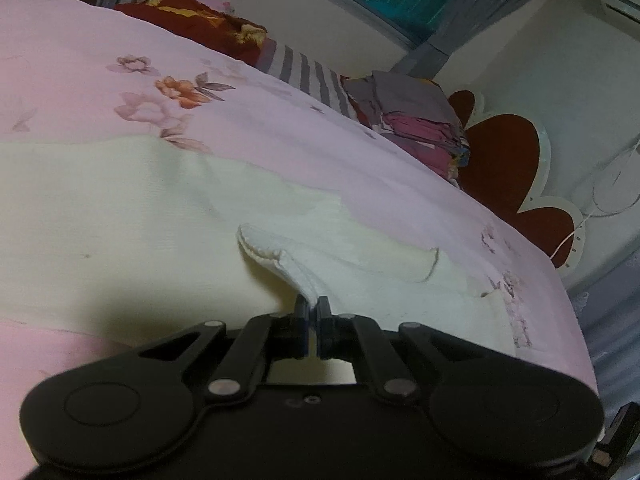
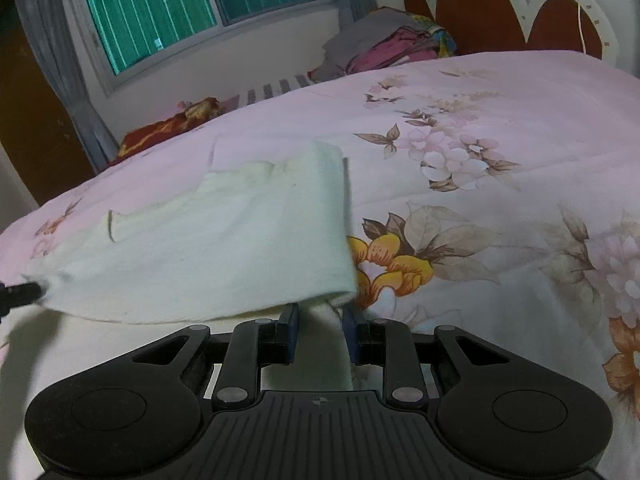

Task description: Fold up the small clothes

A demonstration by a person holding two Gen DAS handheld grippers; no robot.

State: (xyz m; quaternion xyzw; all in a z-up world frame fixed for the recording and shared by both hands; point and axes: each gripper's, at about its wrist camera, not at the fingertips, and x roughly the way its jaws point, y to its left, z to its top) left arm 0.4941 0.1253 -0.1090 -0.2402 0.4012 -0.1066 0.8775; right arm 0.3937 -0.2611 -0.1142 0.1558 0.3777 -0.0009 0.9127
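A cream knitted garment (image 1: 120,208) lies spread on the pink floral bedcover (image 1: 280,120). My left gripper (image 1: 313,308) is shut on a hemmed edge of it and has pulled that edge up into a small peak. In the right wrist view the garment (image 2: 224,240) hangs as a raised flap with shadow beneath it. The left gripper's black tip (image 2: 24,292) pinches the flap's left corner. My right gripper (image 2: 322,322) sits at the flap's right corner, its jaws a little apart, and cream cloth fills the gap between the blue pads.
A heap of grey, pink and patterned clothes (image 2: 392,48) lies at the head of the bed beside the red and white headboard (image 2: 500,8). A red patterned cloth (image 2: 168,128) and a striped one (image 1: 312,76) lie at the far edge under the window (image 2: 200,8).
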